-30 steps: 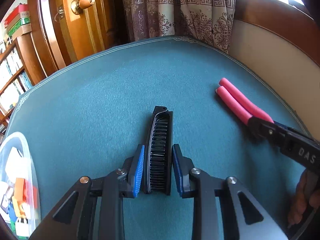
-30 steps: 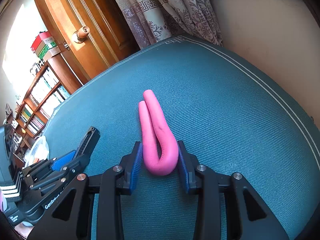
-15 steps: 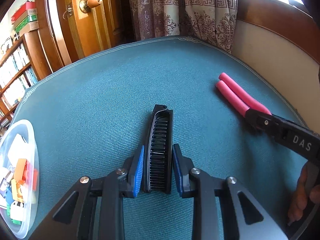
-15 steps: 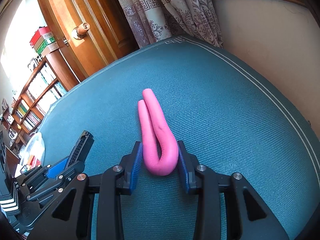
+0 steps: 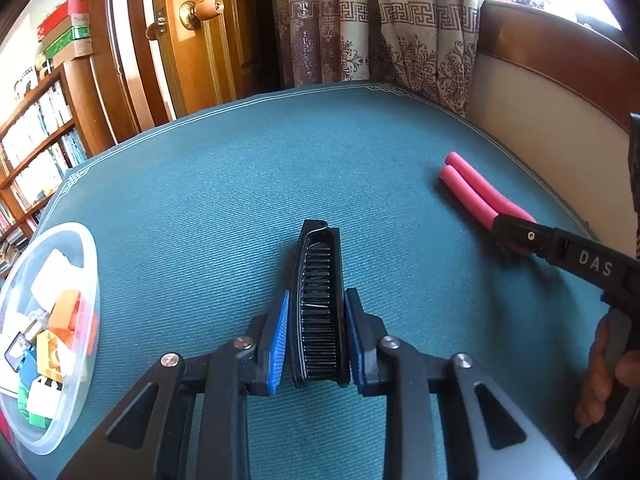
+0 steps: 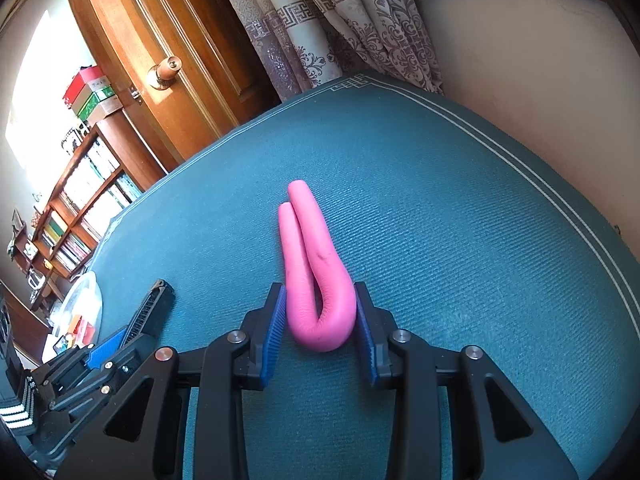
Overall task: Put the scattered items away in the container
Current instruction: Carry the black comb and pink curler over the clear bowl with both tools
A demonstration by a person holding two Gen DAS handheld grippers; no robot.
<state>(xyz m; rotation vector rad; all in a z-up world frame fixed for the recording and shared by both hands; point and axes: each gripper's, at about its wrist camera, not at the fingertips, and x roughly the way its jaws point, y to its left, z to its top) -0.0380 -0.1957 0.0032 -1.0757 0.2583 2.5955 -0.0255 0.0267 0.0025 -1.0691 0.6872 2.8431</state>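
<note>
A black folding comb (image 5: 318,304) sits between the blue pads of my left gripper (image 5: 316,336), which is shut on it over the teal tabletop. A pink foam tube (image 6: 316,280), bent double into a U, is clamped at its bend by my right gripper (image 6: 320,320). The clear plastic container (image 5: 94,264), holding several colourful blocks, stands at the table's left edge, left of the comb. The left wrist view shows the right gripper (image 5: 516,232) with the pink tube (image 5: 472,192) at far right. The right wrist view shows the left gripper (image 6: 116,344), the comb (image 6: 150,308) and the container (image 6: 86,300) at lower left.
The teal cloth (image 5: 240,200) with a white border covers the table. A wooden door (image 5: 192,40), patterned curtains (image 5: 360,40) and a bookshelf (image 5: 36,152) stand behind it. A padded headboard (image 5: 540,120) runs along the right. A hand (image 5: 608,368) holds the right gripper's handle.
Both grips are unchanged. The left wrist view has shifted so the container shows more fully at left. The right wrist view has tilted, and the left gripper now looks farther away in it.
</note>
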